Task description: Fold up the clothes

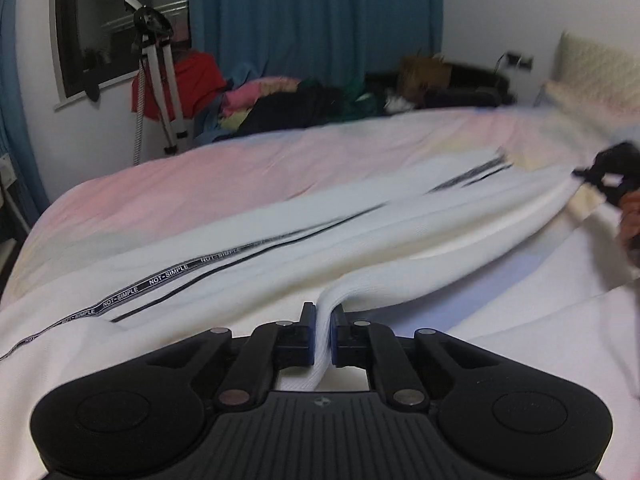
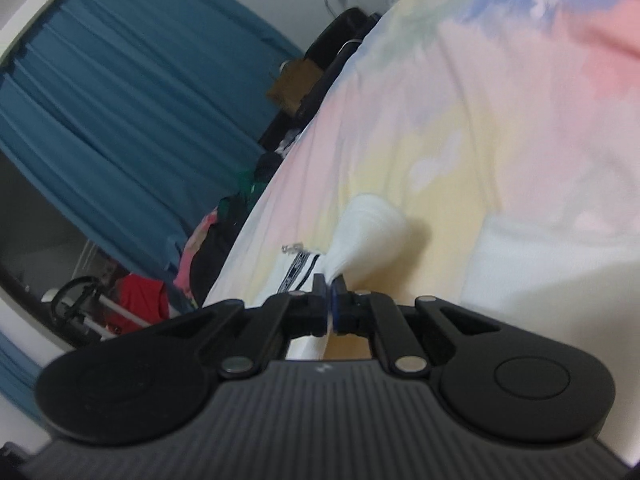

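Stretching across the bed with the pastel pink, yellow and blue cover [image 1: 208, 184] is a long white knitted garment with a black "NOT-SIMPLE" tape stripe [image 1: 280, 264], and both grippers have hold of it. The left gripper [image 1: 322, 330] sits at six o'clock in its own view, blue-padded fingers [image 1: 309, 334] closed tight on a bunched white fold that rises between them and runs off toward two o'clock. Out there, blurred at the three o'clock edge, the right gripper [image 1: 612, 176] shows as a dark shape at the far end of the cloth. From the right wrist view, the right gripper [image 2: 329, 300] has its fingers [image 2: 319, 304] pinched shut on a white tuft of the garment [image 2: 368, 228], which fans out toward one o'clock over the cover, with the striped band just beside it at eleven o'clock. Blue curtains [image 1: 312, 20] hang at twelve o'clock in the left view, and a heap of mixed coloured clothes [image 1: 280, 100] lies beyond the bed's far edge.
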Available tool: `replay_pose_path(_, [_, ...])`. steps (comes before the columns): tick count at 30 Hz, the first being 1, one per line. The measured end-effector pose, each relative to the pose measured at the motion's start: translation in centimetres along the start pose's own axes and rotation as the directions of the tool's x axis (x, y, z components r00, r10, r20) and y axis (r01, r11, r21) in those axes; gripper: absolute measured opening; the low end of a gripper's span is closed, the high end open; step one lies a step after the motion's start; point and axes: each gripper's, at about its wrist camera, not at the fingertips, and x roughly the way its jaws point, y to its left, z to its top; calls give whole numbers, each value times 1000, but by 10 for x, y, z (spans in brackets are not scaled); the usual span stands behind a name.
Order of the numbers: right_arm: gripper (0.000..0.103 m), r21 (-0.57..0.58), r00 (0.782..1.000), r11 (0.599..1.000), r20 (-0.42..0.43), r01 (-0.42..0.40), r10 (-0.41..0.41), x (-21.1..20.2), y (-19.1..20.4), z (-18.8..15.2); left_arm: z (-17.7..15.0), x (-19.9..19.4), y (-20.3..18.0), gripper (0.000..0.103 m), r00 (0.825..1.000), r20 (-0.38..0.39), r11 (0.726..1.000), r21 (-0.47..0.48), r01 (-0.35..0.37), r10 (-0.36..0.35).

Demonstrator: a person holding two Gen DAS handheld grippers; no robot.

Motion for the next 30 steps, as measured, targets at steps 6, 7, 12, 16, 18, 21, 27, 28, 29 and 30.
replay_pose_path(6, [6,-99,986,985,-83,139,-147,-1,-12,-14,-32,-6,-5,15,1000,-27,998,-55,14,-16])
replay_pose_path(7, [8,-132,980,979,-98,157,-171,-2,-12,-18,-36,-6,-1,16,1000,-27,996,-92,9,-11])
replay_pose_path(12, [9,-302,975,938,-89,170,-206,-33,5,-38,-52,-21,17,59,1000,11,963,-267,-25,29])
replay_pose_path(16, [9,-478,978,867,-69,140,-196,-77,34,-46,-55,-54,18,74,994,43,952,-296,-81,98])
replay_pose_path(18, [9,-531,981,840,-81,107,-177,-101,45,-51,-55,-73,18,81,989,46,946,-301,-120,140])
replay_pose_path(21, [9,-571,987,819,-87,62,-136,-137,61,-57,-56,-101,20,89,977,44,934,-306,-184,207])
replay_pose_path(27, [65,-593,993,804,-112,-31,-44,-189,76,-57,-78,-178,33,100,929,-15,872,-339,-353,371])
replay_pose_path(28, [77,-597,993,802,-108,-34,-37,-194,76,-58,-83,-189,36,101,913,-25,857,-337,-391,407])
replay_pose_path(29, [87,-601,994,798,-103,-31,-38,-196,76,-58,-87,-200,38,101,896,-34,840,-335,-427,442])
replay_pose_path(30, [85,-606,994,795,-98,-28,-40,-199,76,-58,-92,-211,43,102,884,-43,824,-345,-450,465])
